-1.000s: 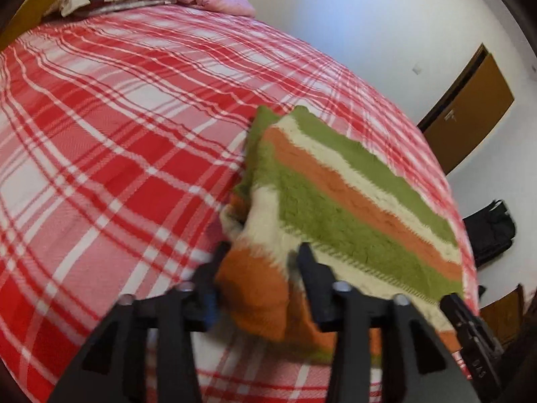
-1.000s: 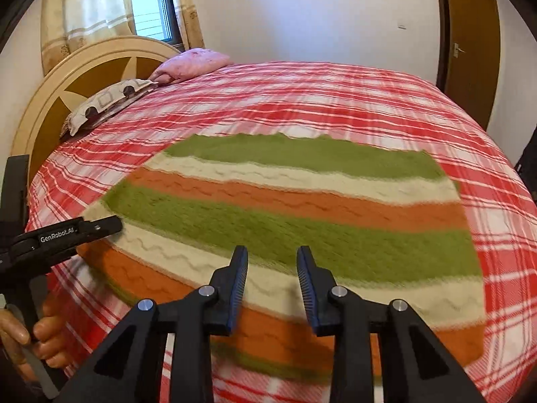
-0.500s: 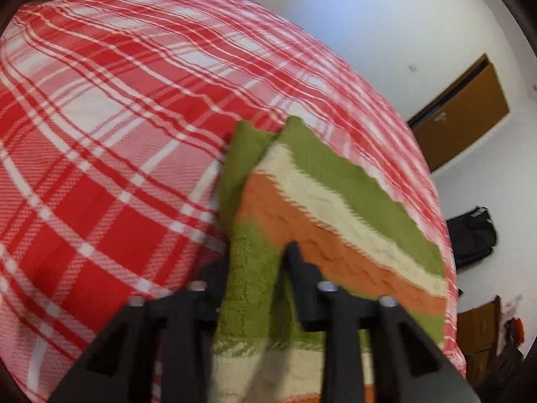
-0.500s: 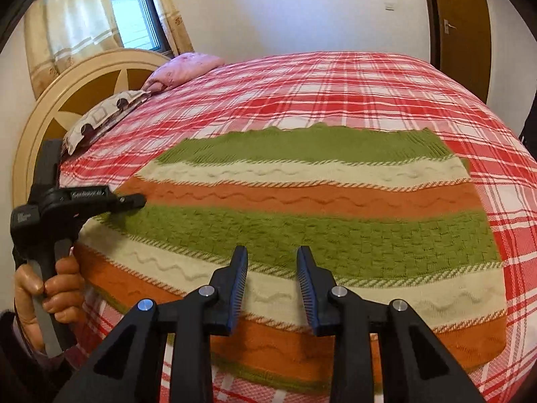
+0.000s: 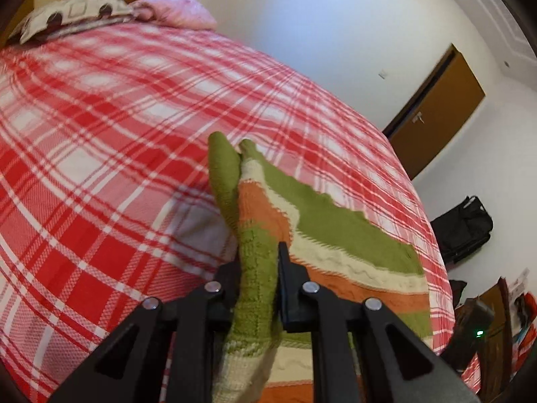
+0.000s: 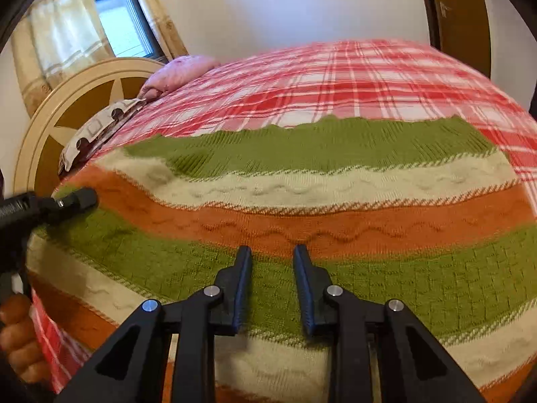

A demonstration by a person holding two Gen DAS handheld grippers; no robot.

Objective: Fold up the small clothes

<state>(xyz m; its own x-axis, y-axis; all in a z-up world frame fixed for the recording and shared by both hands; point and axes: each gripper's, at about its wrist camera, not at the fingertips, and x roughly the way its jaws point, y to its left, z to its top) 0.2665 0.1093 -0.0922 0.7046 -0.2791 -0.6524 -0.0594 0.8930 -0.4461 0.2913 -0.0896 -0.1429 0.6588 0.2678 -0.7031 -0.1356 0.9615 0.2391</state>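
A knitted garment (image 6: 335, 154) with green, cream and orange stripes lies spread on the red plaid bed cover (image 5: 100, 134). In the left wrist view my left gripper (image 5: 260, 255) is closing, its pads pressing a bunched green fold at the garment's (image 5: 335, 228) left side, which is lifted off the bed. The right wrist view shows that gripper (image 6: 77, 198) at the far left, with a person's hand (image 6: 16, 346) under it. My right gripper (image 6: 272, 252) hovers over the near green stripe, jaws narrowing a little with nothing between them.
A pink pillow (image 6: 181, 70) and a patterned pillow (image 6: 94, 134) lie by the rounded headboard (image 6: 67, 100). A brown door (image 5: 436, 110) and a black bag (image 5: 463, 228) stand past the bed's far side. A window with curtains (image 6: 117, 23) is behind the headboard.
The left gripper closed on the garment's left edge and raised it, so the fold now stands up from the bed. The right gripper came lower and closer to the garment, with its jaws slightly narrower.
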